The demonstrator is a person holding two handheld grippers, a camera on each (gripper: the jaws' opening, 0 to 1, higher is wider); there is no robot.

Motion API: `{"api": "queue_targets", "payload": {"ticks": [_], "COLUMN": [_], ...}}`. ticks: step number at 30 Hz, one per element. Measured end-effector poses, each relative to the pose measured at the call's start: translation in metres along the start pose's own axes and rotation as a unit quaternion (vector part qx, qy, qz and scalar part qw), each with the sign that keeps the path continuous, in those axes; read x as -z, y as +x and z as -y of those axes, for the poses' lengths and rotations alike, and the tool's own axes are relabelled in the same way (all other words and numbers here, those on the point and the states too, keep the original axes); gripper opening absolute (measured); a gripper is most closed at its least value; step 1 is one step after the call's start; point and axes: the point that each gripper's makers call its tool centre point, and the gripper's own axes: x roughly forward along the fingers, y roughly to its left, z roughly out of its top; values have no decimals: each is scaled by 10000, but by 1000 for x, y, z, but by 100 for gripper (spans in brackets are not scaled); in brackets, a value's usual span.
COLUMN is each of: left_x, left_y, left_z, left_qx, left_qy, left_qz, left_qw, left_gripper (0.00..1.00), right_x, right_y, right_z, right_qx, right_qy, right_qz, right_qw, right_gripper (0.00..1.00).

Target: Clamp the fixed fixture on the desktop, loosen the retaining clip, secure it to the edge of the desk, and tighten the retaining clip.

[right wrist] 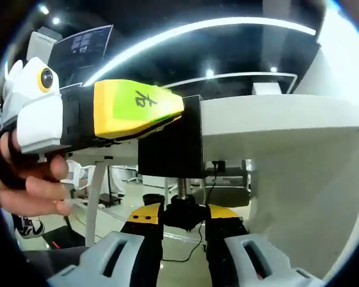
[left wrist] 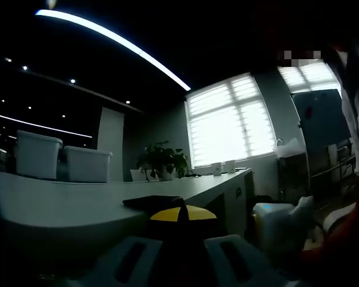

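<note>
Looking along the left gripper (left wrist: 183, 222), the left gripper view takes in two white bins (left wrist: 38, 155) standing side by side at the far left of a long pale desk (left wrist: 60, 206). Further right sit one potted plant (left wrist: 162, 160) and two small white cups (left wrist: 222, 168) below a bright window with blinds (left wrist: 230, 122). One flat black part of the clamp (left wrist: 154, 202) lies on the desk top just ahead of the yellow jaw tips, which are pressed together on it. One white jug (left wrist: 275, 222) stands lower down at the right.

In the right gripper view, one hand (right wrist: 33, 179) at the left holds the left gripper (right wrist: 161, 113), whose yellow tips reach the black clamp (right wrist: 170, 146) from the left and close on its upper part. There is one clamp: a black block hugging the desk edge (right wrist: 275, 116), its top level with the desk surface and its body hanging below. One threaded screw (right wrist: 181, 186) runs down from it to one round black knob (right wrist: 184, 210). The right gripper (right wrist: 184, 226) comes up from below with its two yellow-tipped jaws either side of that knob, closed against it. The desk's white side panel (right wrist: 299, 197) fills the right.
</note>
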Motion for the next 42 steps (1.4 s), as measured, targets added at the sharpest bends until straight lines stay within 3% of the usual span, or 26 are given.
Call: {"api": "queue_targets", "payload": {"ticks": [6, 15, 18, 20, 22, 26, 27, 29, 31, 35, 42], "left_x": [0, 0, 0, 0, 0, 1, 0, 0, 1, 1, 1], "left_y": [0, 1, 1, 1, 0, 0, 0, 0, 0, 0, -1], "left_z": [0, 0, 0, 1, 1, 1, 1, 2, 2, 2, 1], "left_qx": [54, 80, 81, 83, 73, 54, 60, 63, 62, 54, 17], "left_qy": [-35, -27, -21, -13, 49, 138, 119, 124, 136, 117, 109], "left_qz": [1, -17, -22, -20, -25, -11, -2, -3, -7, 4, 1], "left_qw": [10000, 10000, 10000, 10000, 10000, 9999, 9999, 9999, 9999, 9999, 9999], "left_gripper": [1, 1, 1, 1, 1, 1, 1, 1, 1, 1, 1], "right_x": [2, 2, 1, 6, 8, 5, 11, 15, 9, 3, -10], "right_y": [4, 2, 0, -4, -10, -21, -24, -28, -29, -28, -20], "right_z": [-7, -8, -2, 0, 1, -13, -14, -14, -22, -15, 3], "right_qx": [-1110, -1451, -1067, -817, -454, -41, 196, 629, 795, 1292, 1682], "right_qy": [460, 407, 351, 94, -549, -512, -669, -757, -458, -138, -51], "right_qz": [-14, 11, 189, 53, -132, -247, -477, -609, -430, -355, -151], "right_qw": [9928, 9886, 9935, 9966, 9974, 9984, 9964, 9933, 9949, 9909, 9856], "right_gripper": [26, 27, 32, 38, 40, 41, 41, 40, 41, 42, 42]}}
